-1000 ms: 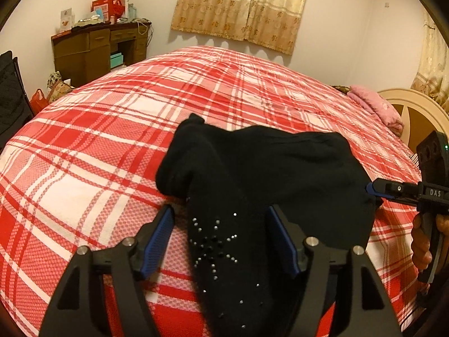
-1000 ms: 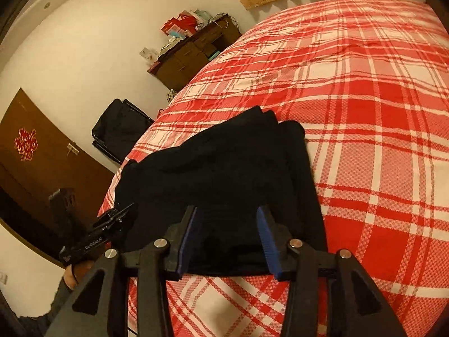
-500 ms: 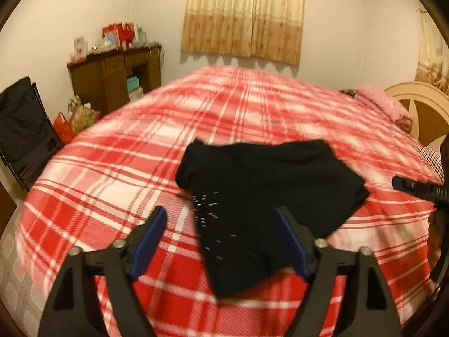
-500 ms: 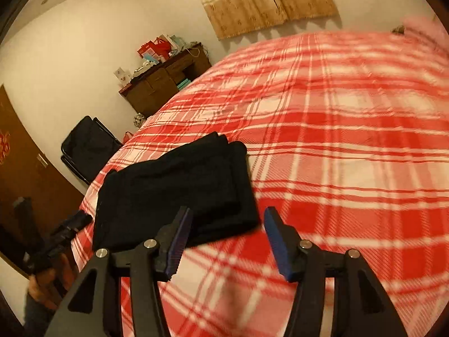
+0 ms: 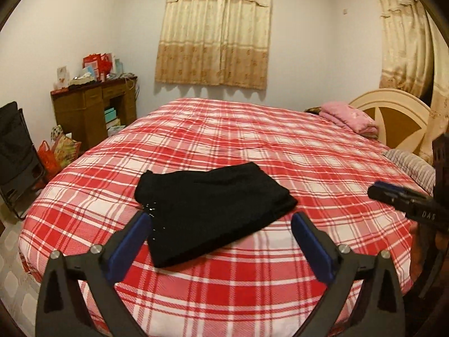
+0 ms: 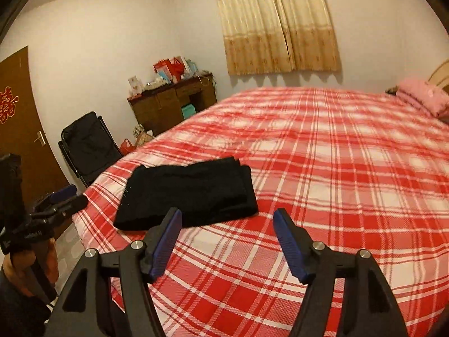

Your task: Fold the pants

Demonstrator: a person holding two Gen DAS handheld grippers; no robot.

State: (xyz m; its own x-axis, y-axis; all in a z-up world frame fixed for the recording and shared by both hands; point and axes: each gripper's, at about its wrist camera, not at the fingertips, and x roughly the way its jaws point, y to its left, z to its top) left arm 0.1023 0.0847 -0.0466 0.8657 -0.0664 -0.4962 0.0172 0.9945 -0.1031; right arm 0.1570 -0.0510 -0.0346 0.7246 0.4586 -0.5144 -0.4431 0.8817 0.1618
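Note:
The black pants (image 5: 207, 205) lie folded in a compact rectangle on the red plaid bed (image 5: 280, 154), near its front corner. A few small studs show at their near left edge. They also show in the right wrist view (image 6: 190, 193). My left gripper (image 5: 220, 224) is open and empty, held back above the bed's front edge with the pants beyond its fingertips. My right gripper (image 6: 227, 224) is open and empty, to the right of the pants and clear of them. Each gripper shows at the edge of the other's view, the right one (image 5: 393, 196) and the left one (image 6: 61, 199).
A pink folded blanket (image 5: 350, 118) lies by the cream headboard (image 5: 393, 112) at the far right. A brown desk (image 5: 92, 112) with boxes and a black folding chair (image 5: 14, 151) stand to the left of the bed. Curtains (image 5: 213, 33) hang on the far wall. A brown door (image 6: 19, 129) is at far left.
Both grippers have pulled back and up from the pants, which now lie farther away and untouched. The left gripper's jaws no longer straddle the studded pant leg.

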